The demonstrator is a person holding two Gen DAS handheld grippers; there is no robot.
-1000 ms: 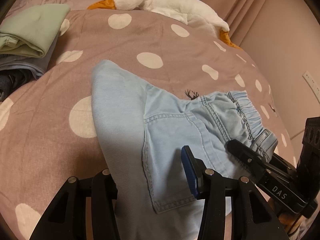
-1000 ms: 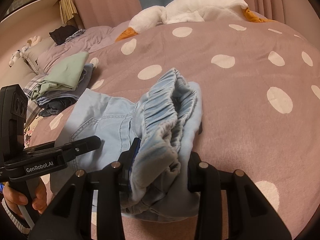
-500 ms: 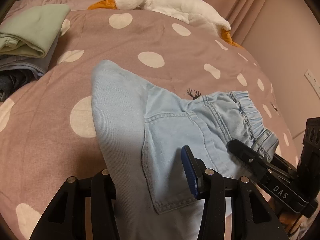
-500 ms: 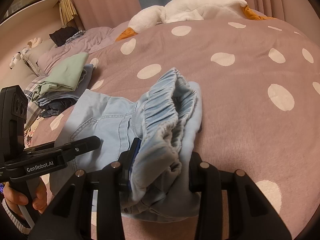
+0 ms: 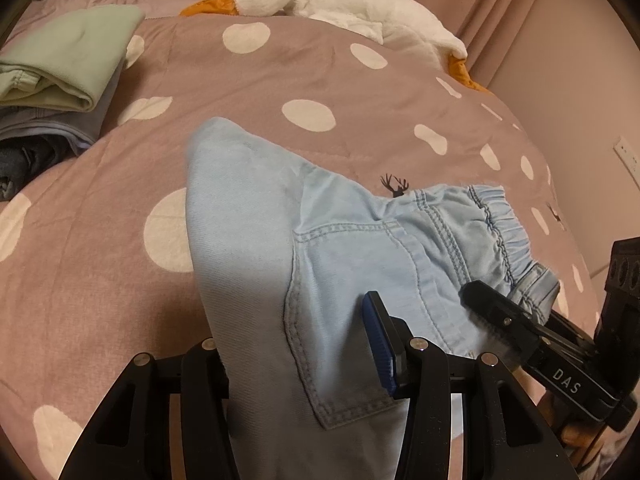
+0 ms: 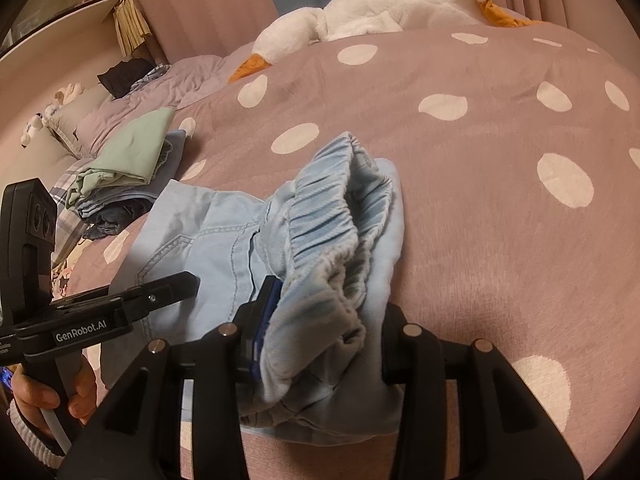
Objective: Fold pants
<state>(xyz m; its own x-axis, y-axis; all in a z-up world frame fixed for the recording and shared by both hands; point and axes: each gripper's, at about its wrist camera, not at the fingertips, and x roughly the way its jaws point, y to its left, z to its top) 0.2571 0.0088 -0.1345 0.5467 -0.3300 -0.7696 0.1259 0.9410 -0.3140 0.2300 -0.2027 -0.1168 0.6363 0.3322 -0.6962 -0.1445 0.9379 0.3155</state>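
the pants [image 5: 348,256] are soft pale blue denim-like cloth with a fine twill weave, raised double stitching and a gathered elastic waistband [image 6: 340,216]. they lie on a bedspread [image 5: 248,80] of matt, slightly fuzzy mauve fabric with white dots, beside a white plush goose toy [image 5: 328,4]. both the left gripper [image 5: 296,344] and right gripper [image 6: 320,320] are matt black plastic with small shiny metal screws.

Goose plush [image 5: 340,4], spotted duvet [image 5: 260,80], clothes pile [image 6: 120,176]

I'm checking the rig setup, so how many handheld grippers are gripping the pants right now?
2. The left gripper holds the pants by the pocket side; the right gripper holds the elastic waistband.
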